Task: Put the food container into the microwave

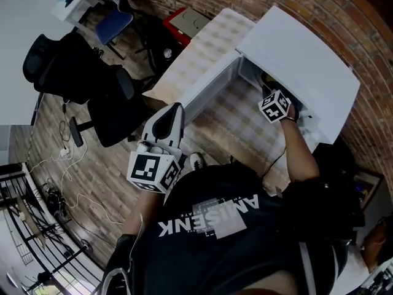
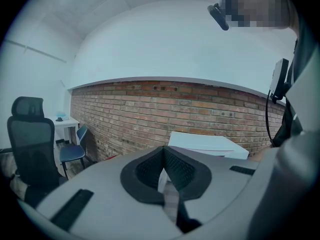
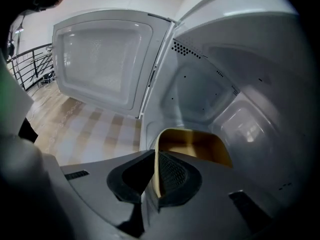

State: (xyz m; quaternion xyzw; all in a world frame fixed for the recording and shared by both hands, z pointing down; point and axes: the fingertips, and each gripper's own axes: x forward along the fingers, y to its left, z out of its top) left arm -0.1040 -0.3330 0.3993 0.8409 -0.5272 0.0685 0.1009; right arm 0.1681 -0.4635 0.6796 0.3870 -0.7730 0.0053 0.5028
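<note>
A brick wall [image 1: 344,17] runs across the top of the head view. Below it a table [image 1: 209,42] with a checked cloth fills the middle. The white microwave [image 1: 307,60] stands at upper right, its door [image 3: 100,59] swung wide open. A black office chair [image 1: 73,72] stands at upper left. The left gripper [image 2: 163,169] is at lower centre, over the table's near edge and well apart from the microwave, its fingers together with nothing between them. The right gripper [image 3: 156,169] reaches into the microwave's cavity, its fingers clamped on the near rim of the brown food container [image 3: 192,146], which is inside the microwave.
</note>
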